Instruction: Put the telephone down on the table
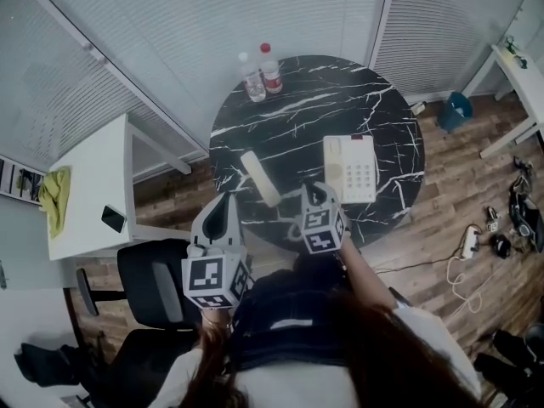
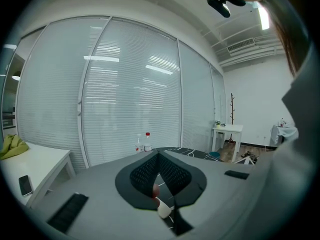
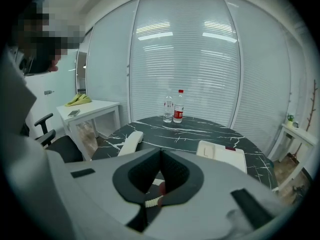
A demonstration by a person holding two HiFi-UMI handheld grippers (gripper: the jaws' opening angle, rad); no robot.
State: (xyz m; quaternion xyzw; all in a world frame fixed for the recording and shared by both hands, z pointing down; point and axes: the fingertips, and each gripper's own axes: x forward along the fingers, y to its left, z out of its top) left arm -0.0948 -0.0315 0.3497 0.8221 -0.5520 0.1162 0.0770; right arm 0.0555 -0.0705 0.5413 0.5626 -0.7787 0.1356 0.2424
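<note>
The handset (image 1: 260,178) lies flat on the table (image 1: 289,92), just ahead and to the left of the right gripper (image 1: 316,194), whose jaws are pressed together on nothing (the left gripper (image 1: 223,204) likewise). Best, I'd judge, to draw both straight back without nudging it.

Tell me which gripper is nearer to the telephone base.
Right. The right gripper hovers just off the near-left corner of the telephone base; the left gripper is farther left, past the handset, at the near edge of the table.
</note>
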